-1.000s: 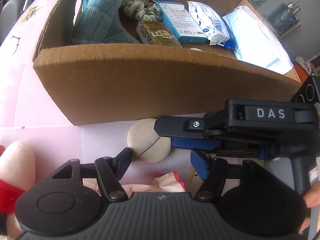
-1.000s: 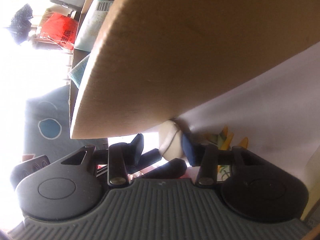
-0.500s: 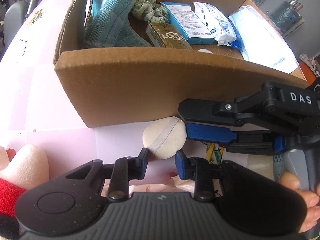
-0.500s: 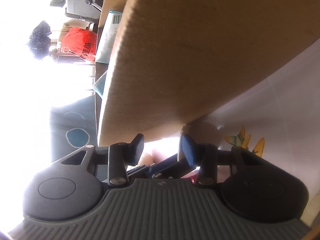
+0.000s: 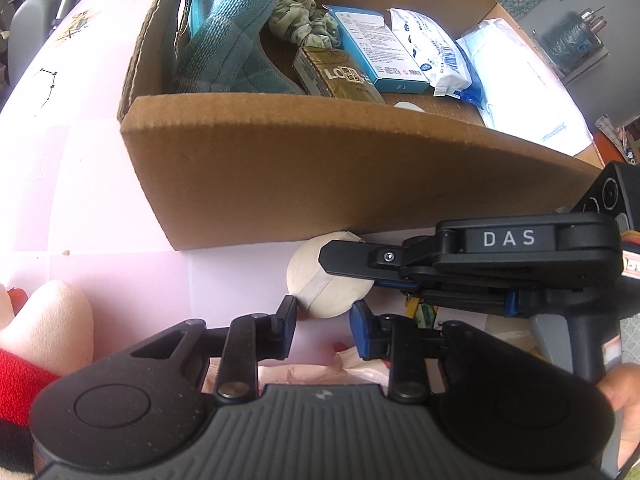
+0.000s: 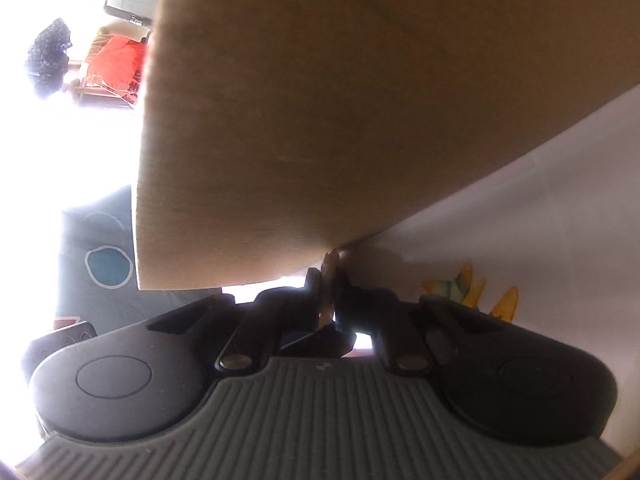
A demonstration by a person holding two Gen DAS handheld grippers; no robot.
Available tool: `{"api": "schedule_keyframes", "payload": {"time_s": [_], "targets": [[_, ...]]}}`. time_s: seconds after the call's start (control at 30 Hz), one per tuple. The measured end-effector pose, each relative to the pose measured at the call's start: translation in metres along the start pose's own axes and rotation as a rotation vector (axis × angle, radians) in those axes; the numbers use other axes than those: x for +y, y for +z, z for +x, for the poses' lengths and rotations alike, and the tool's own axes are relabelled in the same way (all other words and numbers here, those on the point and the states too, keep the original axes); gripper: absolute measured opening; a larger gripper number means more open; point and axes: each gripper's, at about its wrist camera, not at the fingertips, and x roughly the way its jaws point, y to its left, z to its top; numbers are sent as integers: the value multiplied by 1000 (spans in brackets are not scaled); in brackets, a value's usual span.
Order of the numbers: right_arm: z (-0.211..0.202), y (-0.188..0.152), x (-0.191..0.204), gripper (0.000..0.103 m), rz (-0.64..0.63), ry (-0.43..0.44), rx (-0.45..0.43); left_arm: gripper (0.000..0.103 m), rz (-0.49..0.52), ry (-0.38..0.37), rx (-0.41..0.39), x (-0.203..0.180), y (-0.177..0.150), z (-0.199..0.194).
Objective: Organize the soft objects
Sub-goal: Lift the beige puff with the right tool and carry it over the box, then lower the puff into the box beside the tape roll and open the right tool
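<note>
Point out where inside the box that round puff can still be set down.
Inside the cardboard box, bare floor shows behind the near wall, between the gold packet and the white pouch. The left, with the blue cloth and scrunchie, is crowded.

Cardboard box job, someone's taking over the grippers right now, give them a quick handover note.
Right gripper: shut on the edge of the round powder puff, which lies on the pink table against the front wall of the cardboard box.
Left gripper: jaws partly apart just short of the puff, gripping nothing.
Done: the blue knit cloth, green scrunchie, tissue packs and small boxes already lie in the box.
Left: lift the puff over the wall into the box, then deal with the pink item below the left gripper.
</note>
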Motion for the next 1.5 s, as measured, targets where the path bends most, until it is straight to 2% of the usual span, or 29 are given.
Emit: {"api": "schedule_keyframes", "payload": {"time_s": [0.23, 0.37, 0.47, 0.57, 0.63, 0.73, 0.8, 0.87, 1.0, 1.2, 1.3, 1.5], "targets": [[-45, -23, 34, 5, -114, 51, -33, 30, 26, -50, -65, -22, -17, -43], [-91, -35, 67, 5, -232, 79, -83, 32, 67, -90, -146, -49, -23, -83], [-140, -30, 84, 5, -326, 91, -146, 36, 94, -123, -227, -72, -13, -110], [-175, -6, 100, 5, -400, 81, -208, 48, 118, -146, -322, -93, 6, -126], [-192, 19, 104, 5, -413, 61, -224, 65, 113, -146, -382, -101, 20, -129], [-185, 59, 100, 5, -395, -5, -221, 69, 72, -117, -437, -105, 39, -126], [-174, 86, 95, 5, -376, -61, -207, 72, 58, -114, -445, -99, 42, -126], [-150, 115, 82, 5, -325, -109, -169, 74, 45, -116, -448, -90, 41, -123], [-100, 148, 50, 5, -244, -214, -77, 74, 27, -66, -436, -67, 31, -118], [-53, 173, 33, 6, -182, -305, -2, 75, -23, -53, -435, -37, 20, -118], [-41, 180, 31, 9, -191, -362, 9, 75, -34, -49, -443, -29, 17, -119], [-33, 187, 28, 22, -227, -454, 13, 75, -32, -47, -449, -24, 11, -121]]}}
